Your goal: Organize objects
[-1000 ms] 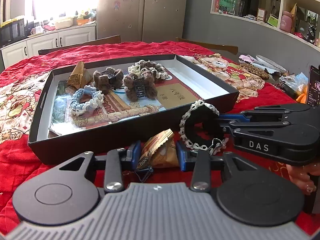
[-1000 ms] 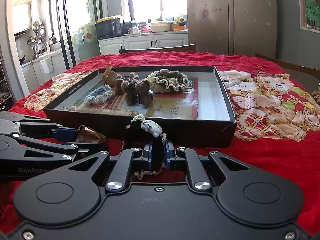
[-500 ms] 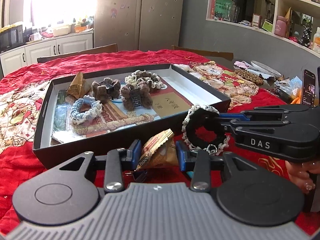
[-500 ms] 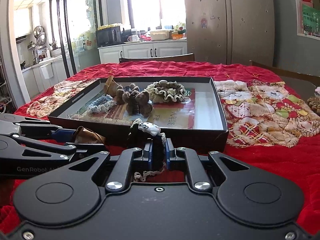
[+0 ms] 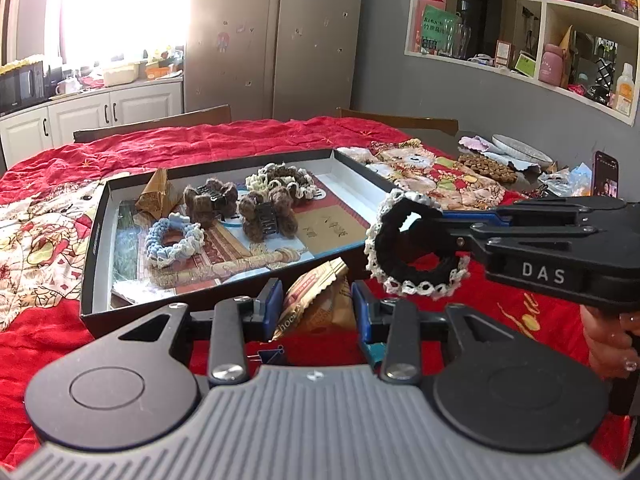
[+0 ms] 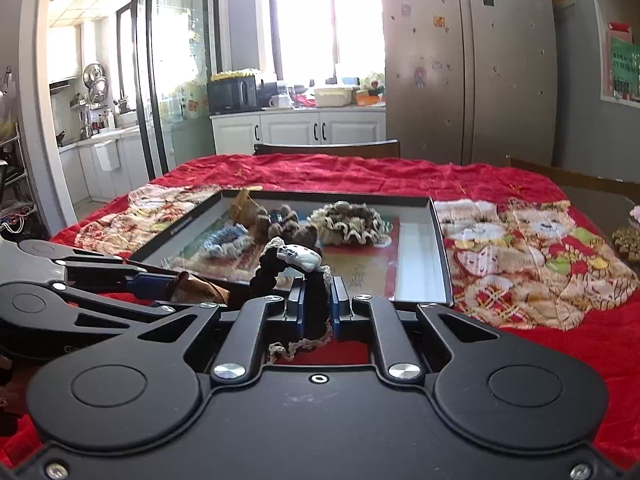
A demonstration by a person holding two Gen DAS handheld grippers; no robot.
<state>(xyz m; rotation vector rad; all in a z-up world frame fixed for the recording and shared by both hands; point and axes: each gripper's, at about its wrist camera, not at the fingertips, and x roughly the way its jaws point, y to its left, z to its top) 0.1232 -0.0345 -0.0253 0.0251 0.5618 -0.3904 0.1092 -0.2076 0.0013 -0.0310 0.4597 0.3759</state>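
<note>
Red quilt (image 5: 248, 140) covers kitchen table; left claw (image 5: 316, 300) grips packet (image 5: 316, 308), right claw (image 6: 316, 300) scrunchie (image 6: 316, 308).

Crinkled glossy foil snack packet (image 5: 316, 304), black crocheted yarn scrunchie (image 5: 416, 248), matt cardboard box (image 5: 224, 300), quilted red cloth (image 5: 48, 332)

Black grippers, blue-padded fingers (image 5: 270, 305)

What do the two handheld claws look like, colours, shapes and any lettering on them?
The left claw has a ribbed grey body, two round black discs, black linkage arms with silver screws, and blue finger pads. The right claw has an all-black body with the same discs, screws and blue pads; its side reads "DAS" in white. A hand with decorated nails shows beneath it. No cables or sleeves are visible.
</note>
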